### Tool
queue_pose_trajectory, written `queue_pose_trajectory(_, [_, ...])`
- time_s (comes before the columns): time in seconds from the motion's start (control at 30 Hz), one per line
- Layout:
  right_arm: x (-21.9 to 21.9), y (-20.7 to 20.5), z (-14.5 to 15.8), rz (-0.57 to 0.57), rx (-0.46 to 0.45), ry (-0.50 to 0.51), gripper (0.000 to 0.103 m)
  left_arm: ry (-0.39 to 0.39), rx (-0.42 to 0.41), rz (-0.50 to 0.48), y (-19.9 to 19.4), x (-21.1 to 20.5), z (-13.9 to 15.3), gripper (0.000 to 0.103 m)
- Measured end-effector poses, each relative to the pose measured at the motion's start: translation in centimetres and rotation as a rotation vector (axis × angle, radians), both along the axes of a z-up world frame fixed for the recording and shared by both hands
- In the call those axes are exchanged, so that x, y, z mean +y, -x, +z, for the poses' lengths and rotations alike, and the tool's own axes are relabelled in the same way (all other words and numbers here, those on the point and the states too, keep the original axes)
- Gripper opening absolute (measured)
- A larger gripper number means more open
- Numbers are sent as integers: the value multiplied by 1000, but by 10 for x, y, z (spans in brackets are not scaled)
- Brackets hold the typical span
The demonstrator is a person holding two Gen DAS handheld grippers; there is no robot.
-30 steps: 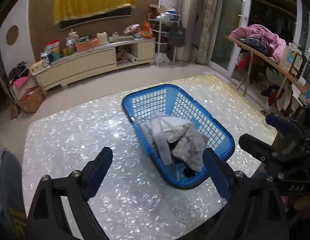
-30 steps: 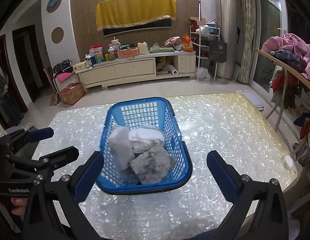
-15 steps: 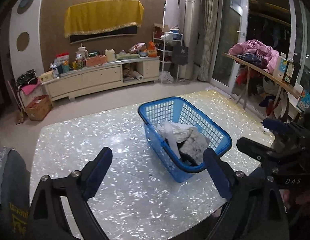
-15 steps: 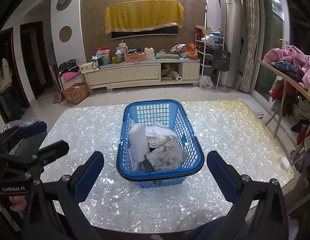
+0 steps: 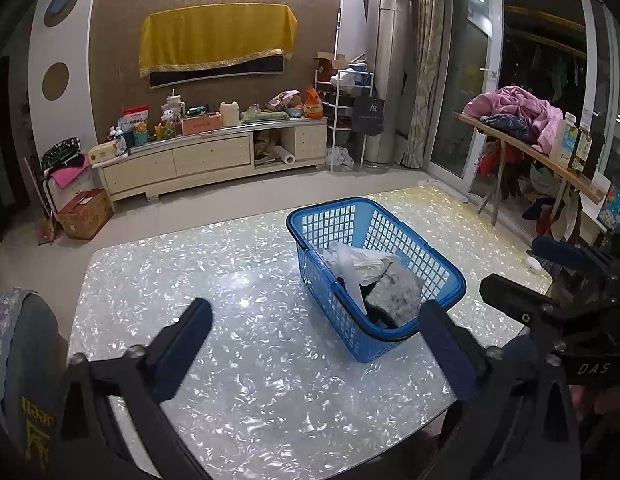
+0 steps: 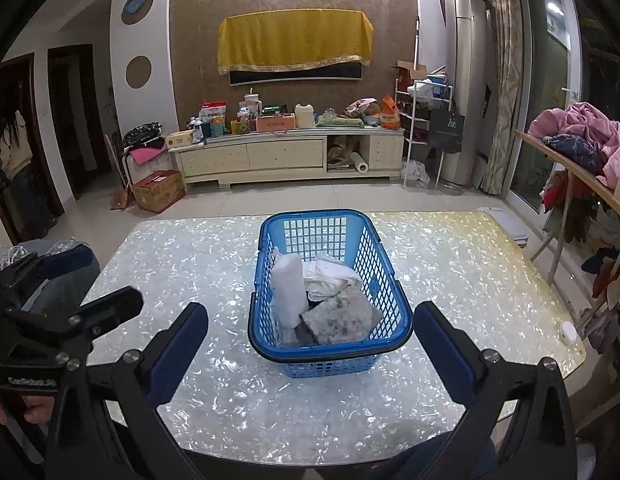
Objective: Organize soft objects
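Observation:
A blue plastic basket [image 6: 394, 312] stands on the pearly white table [image 6: 189, 272]; it also shows in the left wrist view [image 5: 450, 276]. It holds soft items: a white folded cloth [image 6: 287, 288], a cream cloth [image 6: 330, 276] and a grey mottled cloth [image 6: 342, 318]. My right gripper [image 6: 310, 340] is open and empty, held back above the table's near edge, in front of the basket. My left gripper [image 5: 316, 338] is open and empty, to the left of the basket.
A small white round object [image 6: 568, 332] lies at the table's right edge. A chair back [image 5: 21, 344] with grey cloth stands at the left. A shelf with pink clothes [image 6: 582, 128] is at the right. A cabinet [image 6: 285, 156] lines the far wall.
Both grippers have pulled back and up from the basket, which now looks smaller and farther. Both stay open and empty.

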State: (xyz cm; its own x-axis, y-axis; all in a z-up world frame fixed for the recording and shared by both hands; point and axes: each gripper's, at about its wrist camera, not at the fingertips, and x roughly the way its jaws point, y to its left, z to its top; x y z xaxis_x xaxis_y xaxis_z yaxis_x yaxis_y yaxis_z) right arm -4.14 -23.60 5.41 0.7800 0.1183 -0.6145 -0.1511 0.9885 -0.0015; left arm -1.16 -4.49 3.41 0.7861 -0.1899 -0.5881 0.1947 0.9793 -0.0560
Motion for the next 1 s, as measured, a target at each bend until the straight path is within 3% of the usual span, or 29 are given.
queue_pose_trajectory(1.0, [2,10,4,9,11,-5,103,11,6,-40,3,-3,3,103])
